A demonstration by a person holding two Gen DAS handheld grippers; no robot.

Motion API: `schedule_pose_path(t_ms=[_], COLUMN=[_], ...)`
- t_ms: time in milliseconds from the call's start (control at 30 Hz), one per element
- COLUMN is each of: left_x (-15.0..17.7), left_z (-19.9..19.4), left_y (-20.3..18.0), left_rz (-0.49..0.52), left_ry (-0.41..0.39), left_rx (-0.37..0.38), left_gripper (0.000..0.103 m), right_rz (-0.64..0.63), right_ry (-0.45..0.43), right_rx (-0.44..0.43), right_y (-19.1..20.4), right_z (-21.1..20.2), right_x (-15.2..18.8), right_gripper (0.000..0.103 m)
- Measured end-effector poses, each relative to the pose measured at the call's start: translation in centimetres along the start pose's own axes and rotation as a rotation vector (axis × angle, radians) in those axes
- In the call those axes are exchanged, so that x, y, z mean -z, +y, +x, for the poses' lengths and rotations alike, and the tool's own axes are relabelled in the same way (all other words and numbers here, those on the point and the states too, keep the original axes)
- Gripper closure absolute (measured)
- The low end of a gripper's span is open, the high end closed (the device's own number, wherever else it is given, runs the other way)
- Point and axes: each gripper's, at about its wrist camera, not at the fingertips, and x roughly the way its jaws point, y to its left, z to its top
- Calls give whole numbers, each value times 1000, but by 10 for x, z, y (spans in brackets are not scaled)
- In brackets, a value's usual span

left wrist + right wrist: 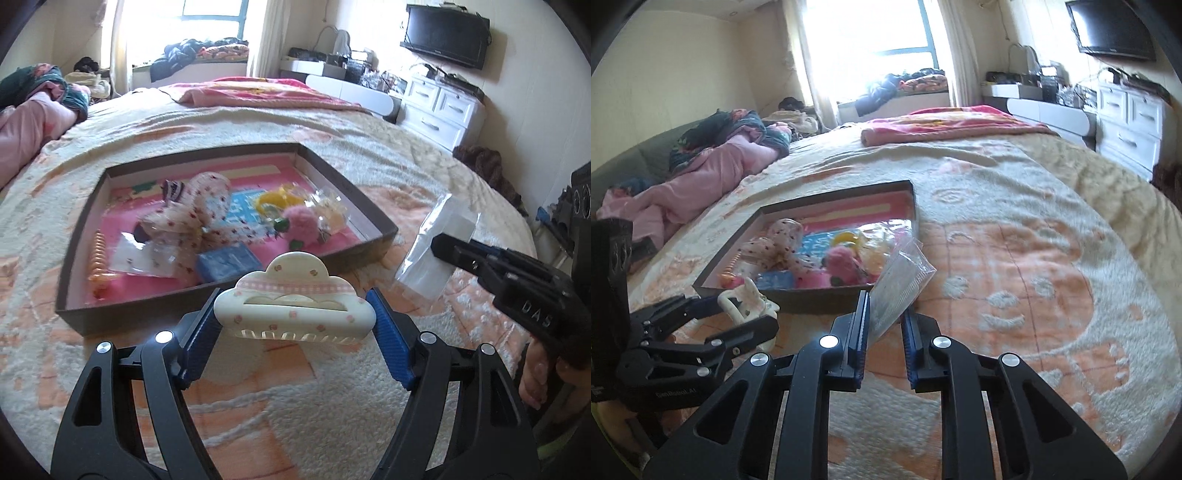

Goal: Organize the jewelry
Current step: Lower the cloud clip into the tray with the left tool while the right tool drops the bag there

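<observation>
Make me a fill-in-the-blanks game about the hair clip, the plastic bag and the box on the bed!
1. The left gripper holds a hair clip shaped like a ____.
2. The right gripper pinches a clear plastic ____.
3. The brown box full of trinkets sits on a ____.
4. The fluffy pom-pom in the box is ____.

Missing words: cloud; bag; bed; pink
</observation>
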Motion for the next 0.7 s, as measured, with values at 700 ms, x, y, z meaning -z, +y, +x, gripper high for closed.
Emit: schedule_pose_path(t_ms=[700], left_x=[-13], left_z=[-35], left_y=[68], left_rz=[-127], left_ry=[-94], left_rx=[-87], left_gripper=[36], right_rz=[-111], right_ry=[-34], right_rx=[-43], right_y=[55], right_z=[19], right_x=[-35], right_gripper=[87])
